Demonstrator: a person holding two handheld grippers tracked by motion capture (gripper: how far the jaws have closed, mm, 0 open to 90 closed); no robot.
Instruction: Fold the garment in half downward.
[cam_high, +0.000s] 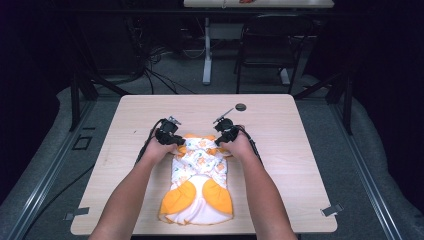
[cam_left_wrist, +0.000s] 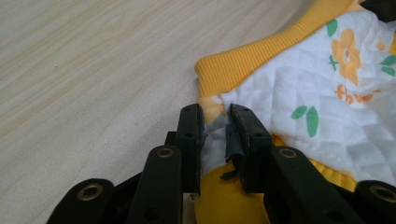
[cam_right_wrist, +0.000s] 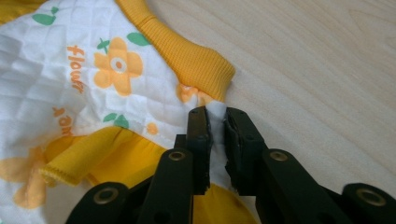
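A small quilted white garment (cam_high: 200, 172) with orange flowers and yellow-orange ribbed trim lies flat on the wooden table (cam_high: 280, 150), its wide orange-lined end toward the front edge. My left gripper (cam_high: 173, 140) is at the garment's far left corner and my right gripper (cam_high: 226, 136) at its far right corner. In the left gripper view the jaws (cam_left_wrist: 215, 126) pinch a fold of the garment (cam_left_wrist: 299, 88) just below the ribbed band. The right gripper (cam_right_wrist: 215, 128) likewise clamps the edge of the garment (cam_right_wrist: 93, 88) beside its yellow cuff.
A round cable hole (cam_high: 240, 106) sits in the table behind the right gripper. Small metal clips (cam_high: 331, 210) stick out at the front corners. Beyond the table stand a black chair (cam_high: 270, 45) and a white table leg (cam_high: 207, 50), with cables on the floor.
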